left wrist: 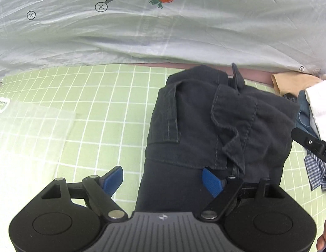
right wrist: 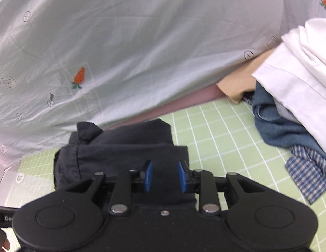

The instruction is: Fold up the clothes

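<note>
A dark navy pair of trousers (left wrist: 205,126) lies folded on the green checked mat (left wrist: 99,109). My left gripper (left wrist: 163,178) is open wide, its blue pads (left wrist: 114,178) spread over the near edge of the trousers, holding nothing. In the right wrist view the same trousers (right wrist: 120,153) lie just ahead. My right gripper (right wrist: 165,175) is part open just above the cloth, its blue pads (right wrist: 149,174) apart, gripping nothing. A tip of the right gripper shows at the right edge of the left wrist view (left wrist: 312,145).
A pile of unfolded clothes (right wrist: 289,96) sits at the right: white, tan, blue and checked pieces. A pale sheet with carrot prints (left wrist: 163,25) rises behind the mat. A clear plastic bag (left wrist: 26,130) lies at the left.
</note>
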Action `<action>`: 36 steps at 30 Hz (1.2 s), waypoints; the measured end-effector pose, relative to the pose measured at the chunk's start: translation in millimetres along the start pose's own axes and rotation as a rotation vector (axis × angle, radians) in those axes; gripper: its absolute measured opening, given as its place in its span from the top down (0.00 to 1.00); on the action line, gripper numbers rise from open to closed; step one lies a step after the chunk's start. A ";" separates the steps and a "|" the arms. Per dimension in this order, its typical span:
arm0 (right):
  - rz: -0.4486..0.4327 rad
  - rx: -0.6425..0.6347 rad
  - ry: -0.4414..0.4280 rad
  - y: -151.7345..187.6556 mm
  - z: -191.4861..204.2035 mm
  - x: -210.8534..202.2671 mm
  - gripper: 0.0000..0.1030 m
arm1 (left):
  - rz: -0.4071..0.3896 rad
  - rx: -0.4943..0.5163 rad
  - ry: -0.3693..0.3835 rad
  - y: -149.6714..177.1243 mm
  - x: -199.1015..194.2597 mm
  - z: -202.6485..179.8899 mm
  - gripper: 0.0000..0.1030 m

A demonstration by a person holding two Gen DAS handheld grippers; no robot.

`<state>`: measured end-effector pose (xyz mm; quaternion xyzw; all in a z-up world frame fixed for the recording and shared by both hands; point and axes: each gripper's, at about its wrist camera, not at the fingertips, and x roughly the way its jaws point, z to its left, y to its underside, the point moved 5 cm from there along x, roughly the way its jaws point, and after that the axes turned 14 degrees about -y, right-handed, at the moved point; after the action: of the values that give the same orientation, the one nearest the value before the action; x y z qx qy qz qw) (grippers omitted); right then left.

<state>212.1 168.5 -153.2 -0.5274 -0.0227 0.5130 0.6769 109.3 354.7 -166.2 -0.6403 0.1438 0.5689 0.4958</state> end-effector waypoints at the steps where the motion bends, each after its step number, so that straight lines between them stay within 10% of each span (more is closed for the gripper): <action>1: -0.009 -0.017 -0.011 -3.9 4.9 2.2 0.74 | 0.003 0.008 0.006 -6.4 3.6 -1.2 0.19; 15: 0.188 -0.040 0.090 23.8 -20.8 114.2 0.87 | 0.069 -0.059 0.091 -19.7 72.8 -7.6 0.02; 36: 0.282 -0.129 0.138 75.4 39.4 18.3 0.69 | 0.084 0.032 -0.047 55.0 14.6 19.2 0.03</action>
<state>147.7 202.6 -200.6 -0.6018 0.0651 0.5628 0.5630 61.5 349.9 -202.2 -0.6121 0.1681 0.6017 0.4848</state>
